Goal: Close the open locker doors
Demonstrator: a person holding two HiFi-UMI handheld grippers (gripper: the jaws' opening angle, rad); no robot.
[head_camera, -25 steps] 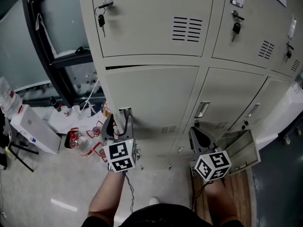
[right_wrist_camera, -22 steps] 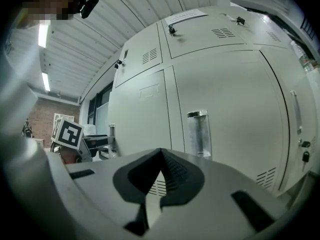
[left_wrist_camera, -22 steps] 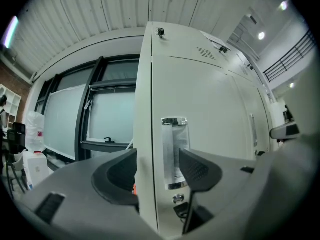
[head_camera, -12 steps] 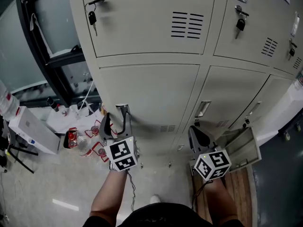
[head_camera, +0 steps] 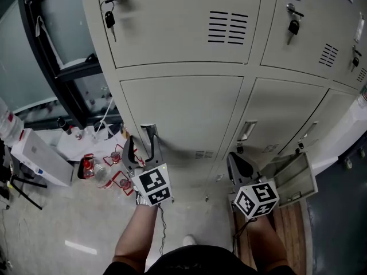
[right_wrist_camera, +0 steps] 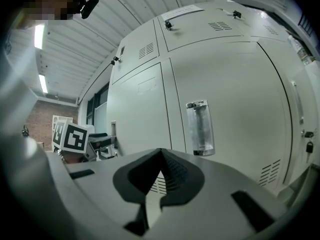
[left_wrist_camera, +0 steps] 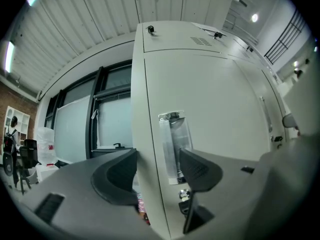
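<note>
The middle-row left locker door (head_camera: 183,110) sits flush in the beige locker bank, with its recessed handle (head_camera: 149,132) near its left edge. My left gripper (head_camera: 142,149) is level and open right at that handle (left_wrist_camera: 174,144). The locker's corner edge stands between its fingers (left_wrist_camera: 117,176) without being pressed, and the jaws have just opened a little wider. My right gripper (head_camera: 235,159) is shut and empty, pointing at the neighbouring closed door and its handle (right_wrist_camera: 200,126). Low on the right, a bottom-row door (head_camera: 295,179) hangs open.
Keys hang in the upper locker locks (head_camera: 109,19), (head_camera: 293,26). Bottles and red clutter (head_camera: 97,171) and a white box (head_camera: 37,153) lie on the floor to the left, below a dark window frame (head_camera: 63,56). A wooden strip (head_camera: 287,228) lies at bottom right.
The dark gap along the top of the middle-left door has gone and the door now sits flush. My left gripper has rolled slightly at the handle. The right gripper has stayed put.
</note>
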